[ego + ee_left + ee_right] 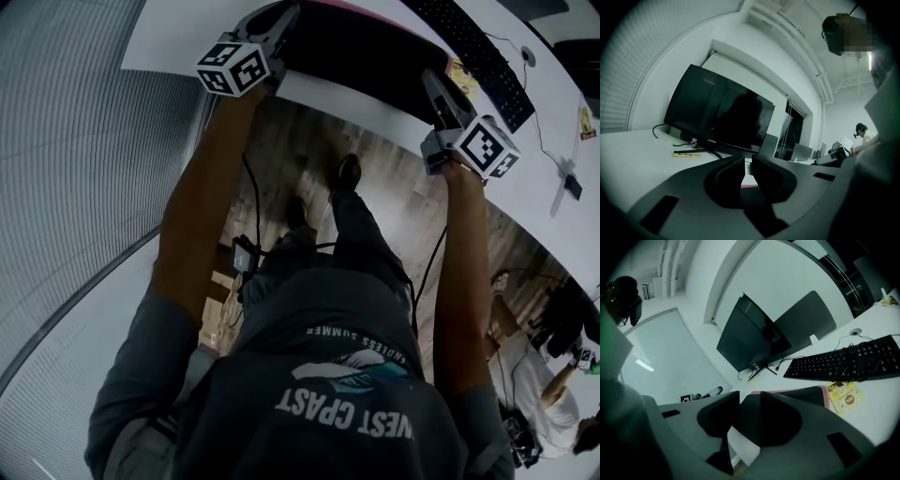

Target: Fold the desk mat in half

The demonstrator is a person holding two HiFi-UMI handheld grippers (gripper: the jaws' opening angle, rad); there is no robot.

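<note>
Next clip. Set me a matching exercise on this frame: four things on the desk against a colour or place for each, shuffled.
Column one
1. desk mat
2. keyboard
3. monitor
4. small card

Column two
A. yellow, lying beside the desk mat's right edge
B. upright, screen dark
C. dark with a pink border
D. black keys, lying behind the small card

Pairs: 1-C, 2-D, 3-B, 4-A

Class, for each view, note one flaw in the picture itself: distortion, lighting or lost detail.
Head view: fisheye curves the desk edge; the desk mat reads almost black. Left gripper view: dark vignetted corners, bowed monitor, shadowed fingers. Right gripper view: same vignette, curved keyboard, its fingers lacking detail.
</note>
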